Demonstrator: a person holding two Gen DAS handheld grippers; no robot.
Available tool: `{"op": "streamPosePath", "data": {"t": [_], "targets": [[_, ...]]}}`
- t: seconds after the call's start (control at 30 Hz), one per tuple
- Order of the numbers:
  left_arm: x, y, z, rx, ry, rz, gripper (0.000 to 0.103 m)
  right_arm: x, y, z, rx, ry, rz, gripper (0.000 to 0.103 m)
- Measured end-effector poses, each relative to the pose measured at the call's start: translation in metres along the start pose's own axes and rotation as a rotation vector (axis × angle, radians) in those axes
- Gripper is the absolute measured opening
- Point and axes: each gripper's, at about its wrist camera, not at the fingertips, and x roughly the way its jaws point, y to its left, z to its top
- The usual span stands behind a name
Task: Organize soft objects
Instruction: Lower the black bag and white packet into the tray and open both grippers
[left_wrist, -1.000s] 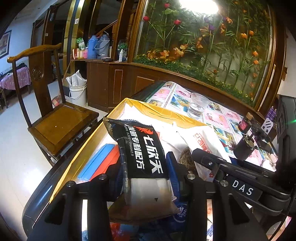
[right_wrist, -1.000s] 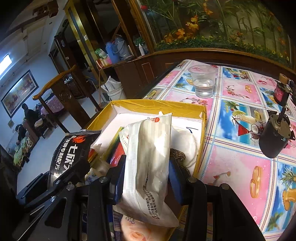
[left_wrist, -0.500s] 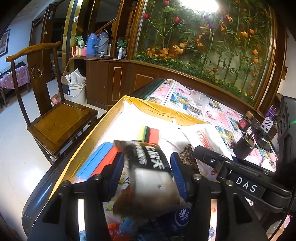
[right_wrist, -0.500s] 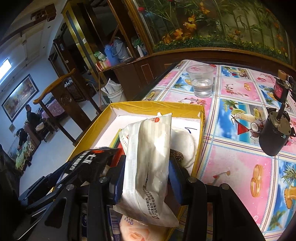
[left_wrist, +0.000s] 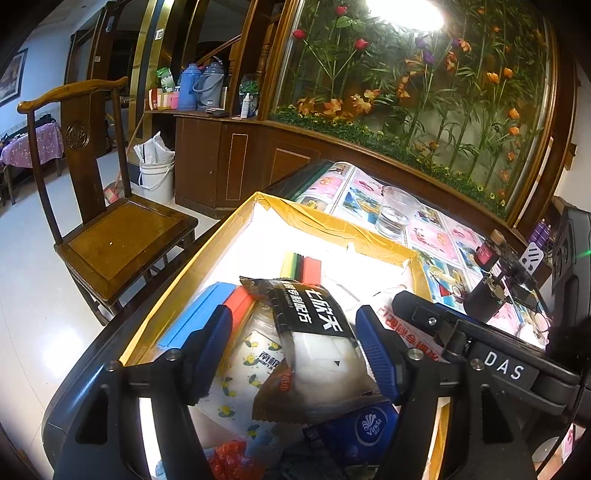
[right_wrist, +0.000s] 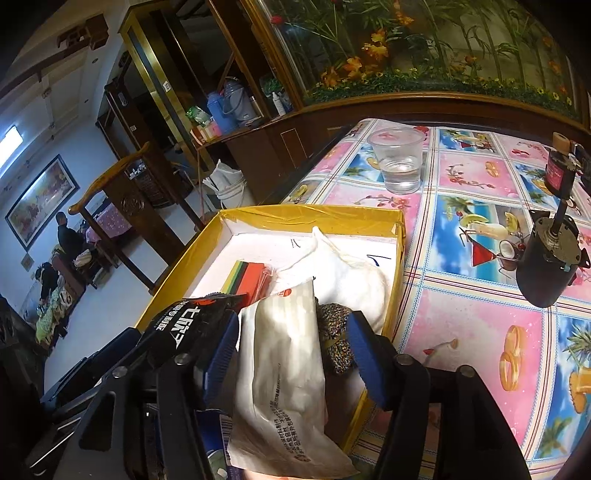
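Opening left gripper (left_wrist: 295, 343), black packet (left_wrist: 314, 332) dropped flat into yellow box (left_wrist: 325, 227)

Left gripper (left_wrist: 295, 343) over box, blue pads spread wide, clear of packet between them. Right gripper (right_wrist: 291, 354) alongside, jaws parted, one pad (right_wrist: 221, 354) against white pouch.

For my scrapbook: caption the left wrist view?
Open left gripper over a black packet in the yellow box.
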Motion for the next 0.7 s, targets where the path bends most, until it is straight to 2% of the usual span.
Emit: {"op": "streamPosePath", "data": {"t": [0.27, 0.7], "targets": [[-0.011, 0.004, 0.003, -0.005, -0.020, 0.011, 0.077, -0.022, 0.003, 0.002, -0.026, -0.104, -0.027, 0.091], [-0.029, -0.011, 0.005, 0.020, -0.050, 0.011, 0.081, -0.064, -0.012, -0.002, -0.069, -0.186, -0.025, 0.093]]}}
